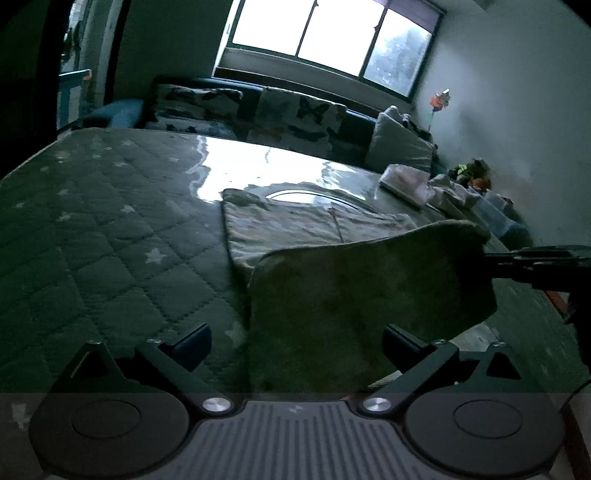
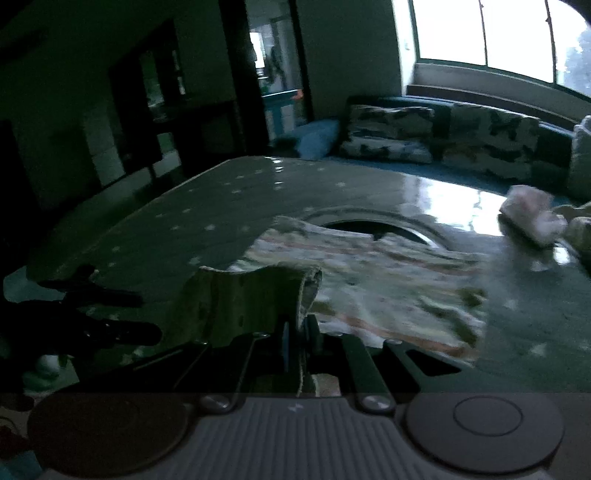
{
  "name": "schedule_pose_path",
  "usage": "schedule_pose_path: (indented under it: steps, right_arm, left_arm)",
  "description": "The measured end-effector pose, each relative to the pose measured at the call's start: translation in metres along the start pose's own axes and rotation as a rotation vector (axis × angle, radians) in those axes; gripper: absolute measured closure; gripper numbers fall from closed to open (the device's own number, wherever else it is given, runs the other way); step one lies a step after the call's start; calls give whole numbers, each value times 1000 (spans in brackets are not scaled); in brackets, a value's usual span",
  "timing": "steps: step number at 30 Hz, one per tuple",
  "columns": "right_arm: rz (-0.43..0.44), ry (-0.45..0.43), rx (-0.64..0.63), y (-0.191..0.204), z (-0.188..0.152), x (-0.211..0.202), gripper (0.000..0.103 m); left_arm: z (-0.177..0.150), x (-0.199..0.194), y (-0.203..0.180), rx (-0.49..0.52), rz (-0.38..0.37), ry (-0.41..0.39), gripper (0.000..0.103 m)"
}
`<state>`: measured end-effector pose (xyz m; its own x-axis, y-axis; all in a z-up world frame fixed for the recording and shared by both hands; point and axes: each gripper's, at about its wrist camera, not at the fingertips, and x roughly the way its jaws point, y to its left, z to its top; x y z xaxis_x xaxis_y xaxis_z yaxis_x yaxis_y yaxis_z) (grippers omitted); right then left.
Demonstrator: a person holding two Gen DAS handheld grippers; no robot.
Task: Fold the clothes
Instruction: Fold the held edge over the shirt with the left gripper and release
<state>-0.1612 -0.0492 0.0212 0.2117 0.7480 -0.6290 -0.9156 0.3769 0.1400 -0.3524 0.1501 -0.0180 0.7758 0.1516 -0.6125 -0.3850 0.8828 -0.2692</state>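
Note:
A pale patterned garment [image 1: 306, 225] lies on the quilted star-print cover [image 1: 110, 221] of a table. Its near part [image 1: 362, 291] is lifted and folded back. My left gripper [image 1: 295, 347] is open, its fingers either side of the raised cloth without closing on it. My right gripper [image 2: 295, 343] is shut on the garment's edge [image 2: 251, 299] and holds it up; it also shows in the left wrist view [image 1: 524, 264] at the right, pinching the raised flap's corner. The flat part of the garment [image 2: 369, 273] lies beyond. The left gripper [image 2: 92, 314] shows dark at the left.
Folded clothes [image 1: 406, 181] lie stacked at the table's far right, also in the right wrist view [image 2: 532, 214]. A sofa with patterned cushions [image 1: 295, 114] stands behind the table under a bright window [image 1: 332, 33]. A glossy patch with a round opening [image 2: 373, 229] shows mid-table.

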Motion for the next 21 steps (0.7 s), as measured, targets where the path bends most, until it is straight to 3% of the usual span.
schedule_pose_path:
  steps: [8, 18, 21]
  right_arm:
    - [-54, 63, 79, -28, -22, 2, 96]
    - [-149, 84, 69, -35, -36, 20, 90]
    - [-138, 78, 61, -35, -35, 22, 90]
  left_arm:
    - [7, 11, -9, 38, -19, 15, 6]
    - [28, 39, -23, 111, -55, 27, 27]
    - [33, 50, -25, 130, -66, 40, 36]
